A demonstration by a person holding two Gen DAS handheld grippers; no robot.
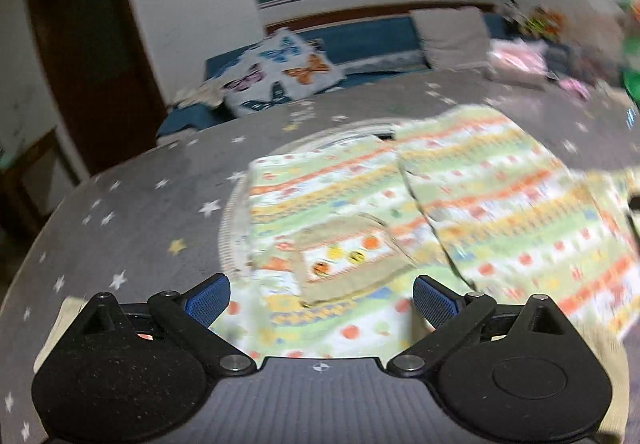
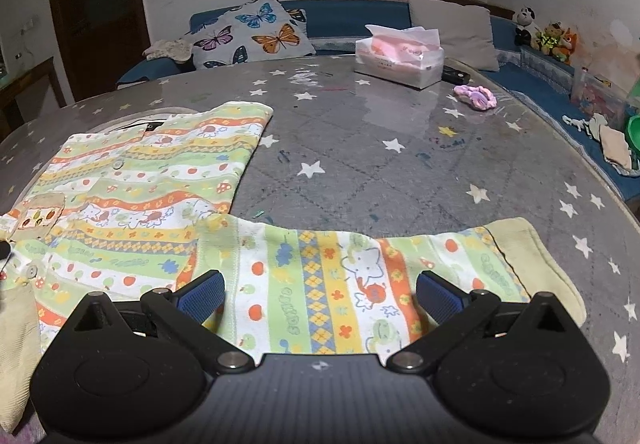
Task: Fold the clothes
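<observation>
A child's patterned shirt (image 1: 460,204) in green, yellow, orange and white stripes lies flat on the round grey star-print table (image 1: 132,204). Its beige chest pocket (image 1: 344,260) sits just ahead of my left gripper (image 1: 322,298), which is open above the cloth, holding nothing. In the right wrist view the same shirt (image 2: 152,196) spreads to the left, and one sleeve (image 2: 340,284) with a pale yellow cuff (image 2: 536,264) stretches rightward. My right gripper (image 2: 318,294) hovers open over that sleeve with nothing between its blue pads.
A tissue box (image 2: 400,56), a dark remote (image 2: 456,75) and a purple scrunchie (image 2: 476,96) rest at the table's far side. Behind stands a blue sofa with a butterfly cushion (image 2: 252,32), a grey cushion (image 2: 452,32) and soft toys (image 2: 548,36). Table edge curves at right.
</observation>
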